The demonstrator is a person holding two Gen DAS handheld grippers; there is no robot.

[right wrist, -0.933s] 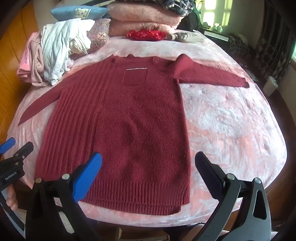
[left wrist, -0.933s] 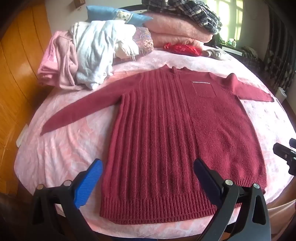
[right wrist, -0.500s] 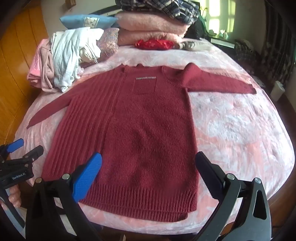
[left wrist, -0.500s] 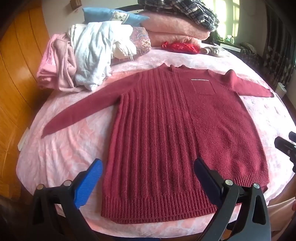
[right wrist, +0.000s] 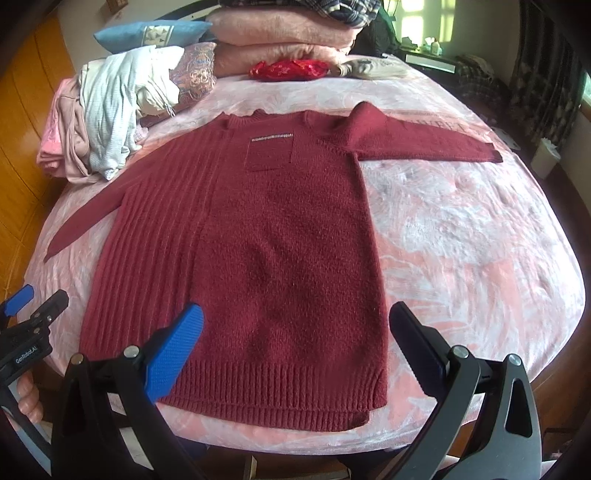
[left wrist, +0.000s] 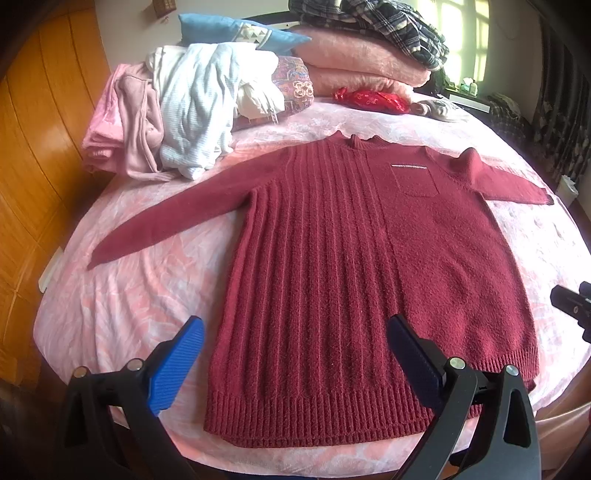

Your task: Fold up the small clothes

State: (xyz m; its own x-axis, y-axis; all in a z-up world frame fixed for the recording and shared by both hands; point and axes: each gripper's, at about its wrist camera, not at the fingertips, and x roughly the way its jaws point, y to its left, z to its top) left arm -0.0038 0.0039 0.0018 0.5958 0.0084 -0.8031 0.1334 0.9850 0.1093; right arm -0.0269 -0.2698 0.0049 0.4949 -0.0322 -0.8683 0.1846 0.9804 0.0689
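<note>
A dark red knitted sweater lies flat, front up, on the pink bed, both sleeves spread out and the ribbed hem nearest me. It has a small chest pocket. My left gripper hovers open over the hem's left half, nothing between its fingers. My right gripper hovers open over the hem's right half, also empty. In the right wrist view the left gripper shows at the left edge, with a hand below it.
A heap of pink and white clothes lies at the bed's far left. Folded pink blankets, a blue pillow and a red bundle sit at the head. An orange wooden wall stands on the left. Bare pink sheet lies right of the sweater.
Both grippers have drifted slightly forward and up over the hem; the sweater sits a little lower and larger in view. The sweater itself has not moved, and both grippers stay open.
</note>
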